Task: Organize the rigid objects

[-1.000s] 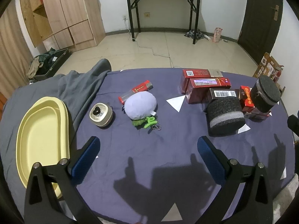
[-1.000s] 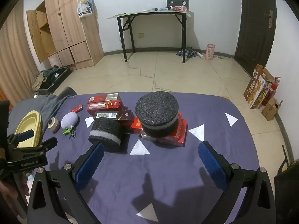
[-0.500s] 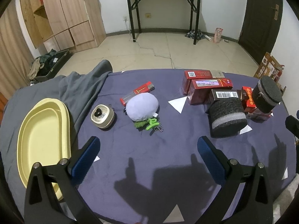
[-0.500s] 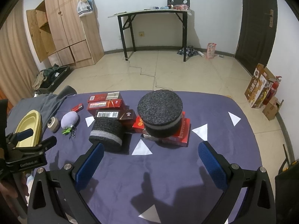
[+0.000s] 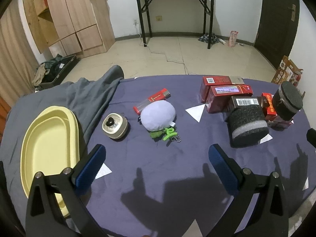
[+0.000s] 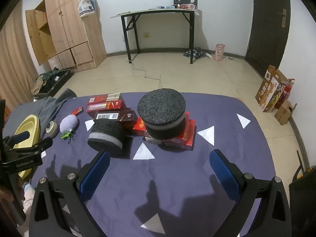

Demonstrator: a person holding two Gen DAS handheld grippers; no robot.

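Both claws gape empty; that foam cylinder (image 6: 106,136) at eleven o'clock looks light, squashy — grip its sides.

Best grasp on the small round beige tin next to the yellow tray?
Grip the round tin across its curved side wall, coming down from above with the open left gripper. It sits flat, lid up, low and squat, with bare cloth all around it. The lid's dark knob looks too small for these pads.
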